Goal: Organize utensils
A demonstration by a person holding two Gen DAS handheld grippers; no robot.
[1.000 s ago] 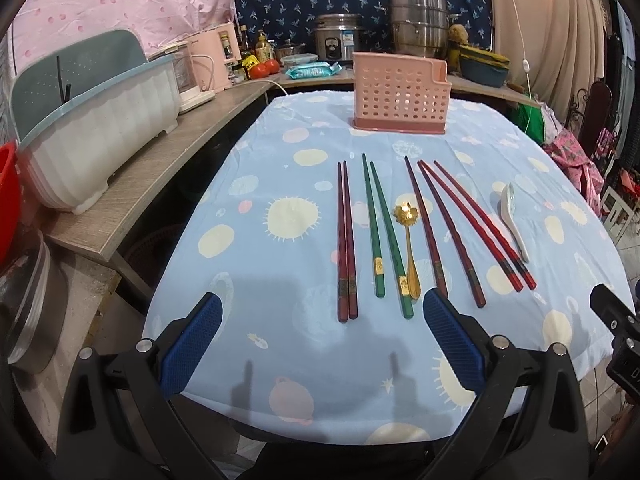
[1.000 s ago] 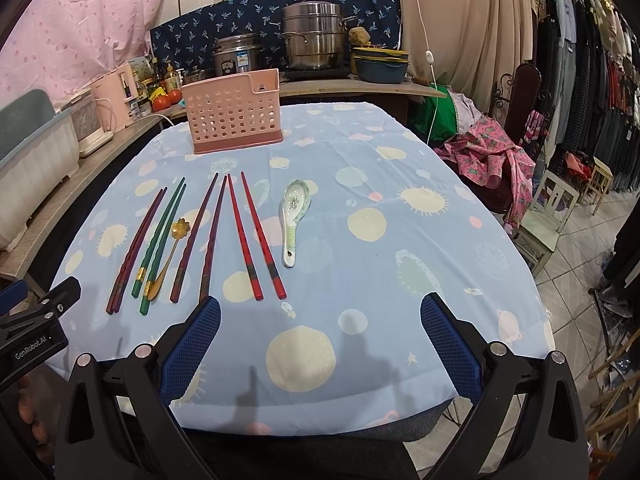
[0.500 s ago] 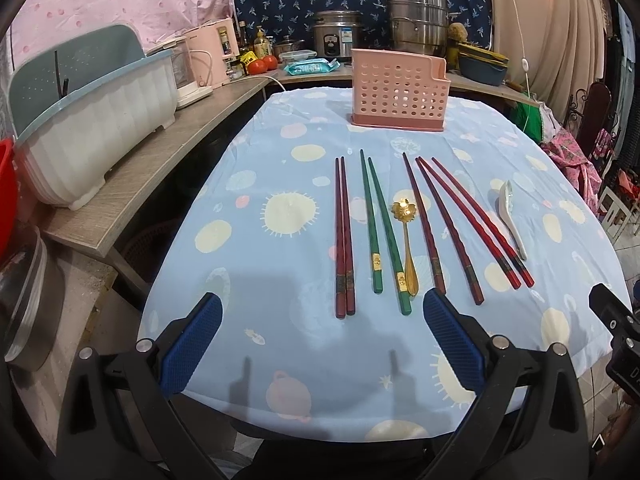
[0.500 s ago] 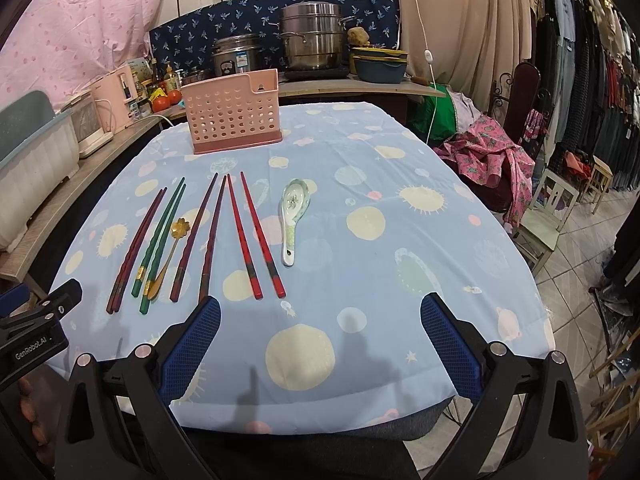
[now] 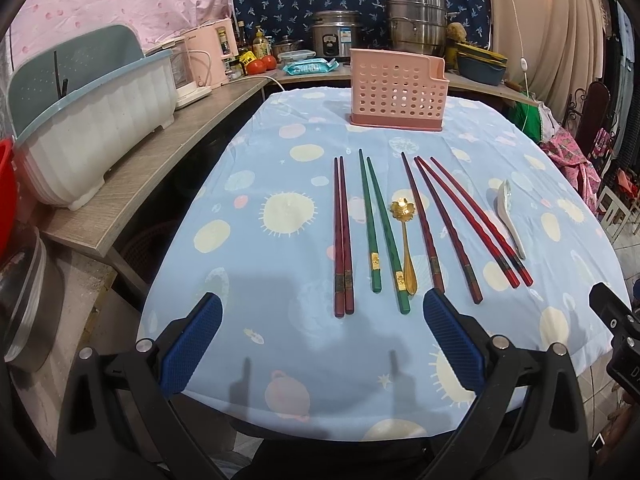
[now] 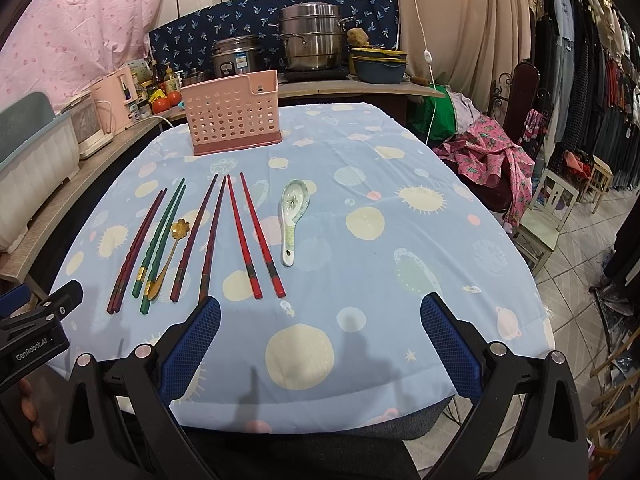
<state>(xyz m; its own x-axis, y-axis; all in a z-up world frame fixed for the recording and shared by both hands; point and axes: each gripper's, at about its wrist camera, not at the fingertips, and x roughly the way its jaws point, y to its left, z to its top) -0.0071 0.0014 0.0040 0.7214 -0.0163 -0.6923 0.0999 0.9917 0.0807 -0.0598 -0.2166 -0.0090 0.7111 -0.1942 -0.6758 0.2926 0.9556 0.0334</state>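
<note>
While both grippers, left (image 5: 322, 322) and right (image 6: 320, 322), hung wide and empty over the table's near edge, chopsticks (image 5: 343, 236) and spoons (image 6: 293, 216) lay in a row, the pink holder (image 5: 397, 92) well beyond. Nothing was yet picked up; likely next, lowering onto one utensil.

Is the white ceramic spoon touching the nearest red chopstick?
Apart. The right wrist view shows blue tablecloth all along between the white ceramic spoon and the nearest red chopstick.

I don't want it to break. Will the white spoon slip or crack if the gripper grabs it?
The white spoon looks glazed, so probably slippery. It seems ceramic, so likely to chip if dropped. Lying flat on the cloth, it shouldn't roll.
</note>
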